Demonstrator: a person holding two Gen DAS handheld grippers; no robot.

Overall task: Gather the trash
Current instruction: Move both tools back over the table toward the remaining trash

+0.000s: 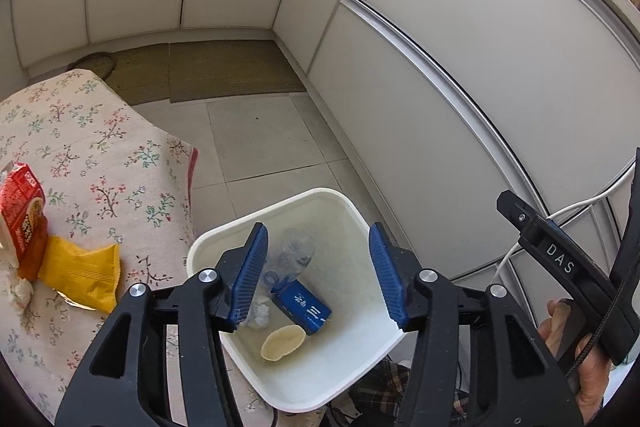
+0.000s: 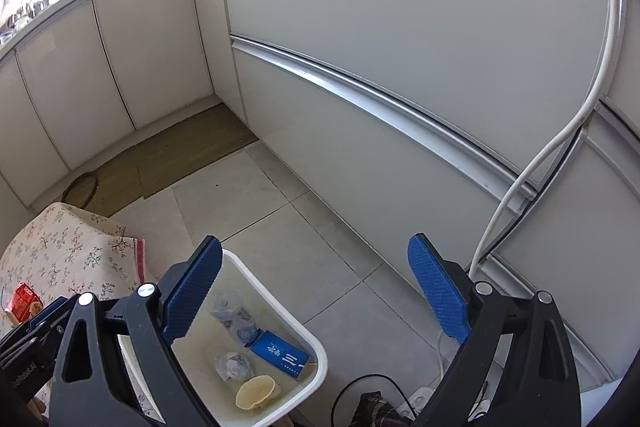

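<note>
We hold the left claw (image 1: 318, 275) over the white bin (image 1: 360, 219), its blue pads (image 1: 250, 267) spread apart with nothing between them. Our right claw (image 2: 316, 295) hangs beside the same bin, just past its far rim, and its pads stand wide apart and empty as well. A hand (image 1: 576, 347) grips the handle of the right tool.

Inside the bin lies the collected trash: a blue carton (image 1: 306, 309) near the middle, a crushed clear bottle (image 1: 294, 251) touching it on the far side, a crumpled tissue (image 1: 260, 311) just beside the carton, and a pale shell-shaped cup (image 1: 282, 341) on the near side.

Left of the bin stands the desk under a flowered cloth (image 1: 100, 155). More trash waits there: a yellow wrapper (image 1: 80, 267) nearest the bin, and a red packet (image 1: 22, 211) beyond it. Behind the bin run pale cabinet doors (image 1: 460, 67), with brown mats (image 1: 232, 71) on the tiled floor (image 1: 264, 147).
</note>
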